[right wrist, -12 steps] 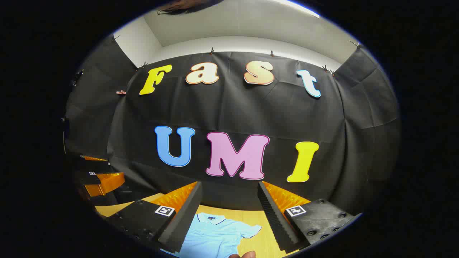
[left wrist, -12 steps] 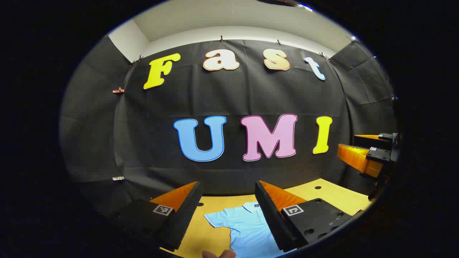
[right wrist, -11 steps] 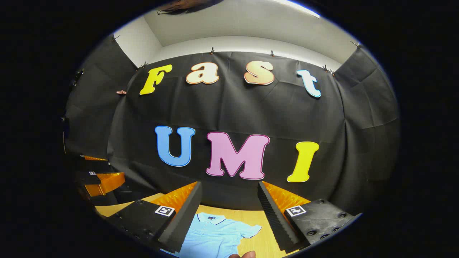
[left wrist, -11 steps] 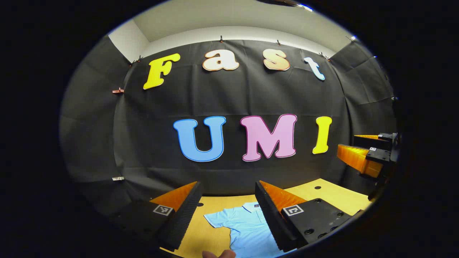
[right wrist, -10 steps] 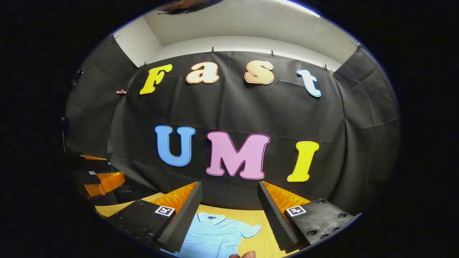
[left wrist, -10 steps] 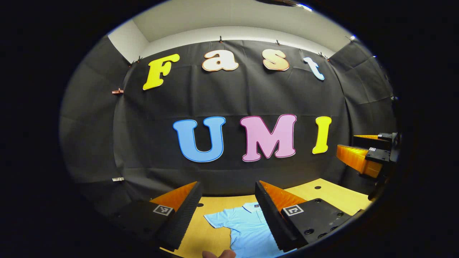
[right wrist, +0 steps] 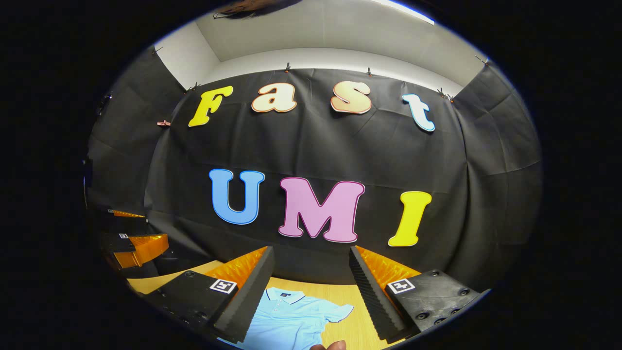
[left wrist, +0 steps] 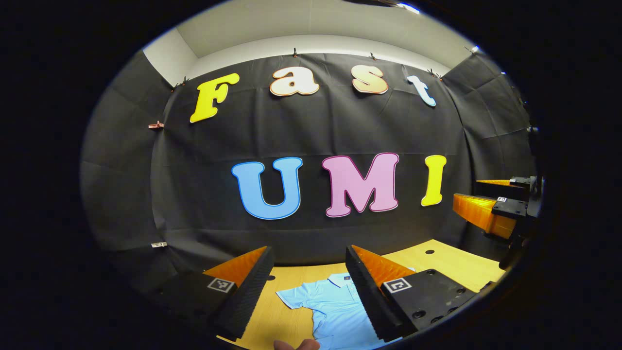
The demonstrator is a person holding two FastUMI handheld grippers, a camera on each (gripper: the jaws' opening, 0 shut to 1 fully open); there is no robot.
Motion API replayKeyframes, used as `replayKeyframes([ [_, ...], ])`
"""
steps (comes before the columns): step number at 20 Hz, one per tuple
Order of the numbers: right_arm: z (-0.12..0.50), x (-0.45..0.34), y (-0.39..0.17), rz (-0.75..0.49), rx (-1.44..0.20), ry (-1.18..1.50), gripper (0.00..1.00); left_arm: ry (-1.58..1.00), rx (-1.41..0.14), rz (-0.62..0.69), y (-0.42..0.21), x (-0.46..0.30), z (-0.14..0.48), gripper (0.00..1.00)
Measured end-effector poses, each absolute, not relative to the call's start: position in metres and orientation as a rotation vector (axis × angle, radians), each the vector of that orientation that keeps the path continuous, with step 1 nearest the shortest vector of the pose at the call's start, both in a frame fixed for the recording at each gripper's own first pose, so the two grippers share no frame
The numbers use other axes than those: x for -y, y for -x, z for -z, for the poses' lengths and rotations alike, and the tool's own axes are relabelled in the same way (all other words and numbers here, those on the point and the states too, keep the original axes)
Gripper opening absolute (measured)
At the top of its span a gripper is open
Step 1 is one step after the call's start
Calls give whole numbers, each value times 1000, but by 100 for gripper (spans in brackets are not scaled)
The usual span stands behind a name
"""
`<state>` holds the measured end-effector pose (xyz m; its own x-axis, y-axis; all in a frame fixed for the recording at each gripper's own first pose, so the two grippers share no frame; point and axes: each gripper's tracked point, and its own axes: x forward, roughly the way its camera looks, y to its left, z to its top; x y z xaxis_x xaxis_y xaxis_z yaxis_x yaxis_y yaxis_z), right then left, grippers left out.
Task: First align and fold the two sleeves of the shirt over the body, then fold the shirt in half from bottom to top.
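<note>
Spread jaws above flat shirt (right wrist: 291, 318)

Booth w/ black cloth wall (left wrist: 311, 131) hung across the back and wrapping both sides, creased in spots, pinned along its top edge by small clips (left wrist: 294, 51). Another clip (left wrist: 156, 125) sits on the cloth at approx 9 o'clock in the left gripper view. Above the cloth there's a plain white wall (right wrist: 335, 56) and a grey-white ceiling (right wrist: 316, 29), w/ a bright light strip (right wrist: 410, 10) at 1 o'clock. Down at 6 o'clock is a light wooden table (left wrist: 452, 265), a couple of dark round holes (left wrist: 430, 252) in the top.
</note>
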<state>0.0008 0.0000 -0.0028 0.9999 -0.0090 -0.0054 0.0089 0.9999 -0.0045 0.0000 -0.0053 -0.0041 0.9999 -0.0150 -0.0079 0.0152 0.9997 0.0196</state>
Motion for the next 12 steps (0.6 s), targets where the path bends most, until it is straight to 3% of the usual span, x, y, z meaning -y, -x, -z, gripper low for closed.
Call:
replayKeyframes([
  [6, 6, 0, 0, 5, -21, 4, 96, -28, -14, 18, 3, 8, 6, 95],
  [7, 8, 0, -1, 4, -26, 6, 96, -28, -16, 18, 3, 10, 9, 92],
  [12, 35, 10, -21, 17, -109, -21, 96, -26, -24, 24, 2, 13, 13, 95],
])
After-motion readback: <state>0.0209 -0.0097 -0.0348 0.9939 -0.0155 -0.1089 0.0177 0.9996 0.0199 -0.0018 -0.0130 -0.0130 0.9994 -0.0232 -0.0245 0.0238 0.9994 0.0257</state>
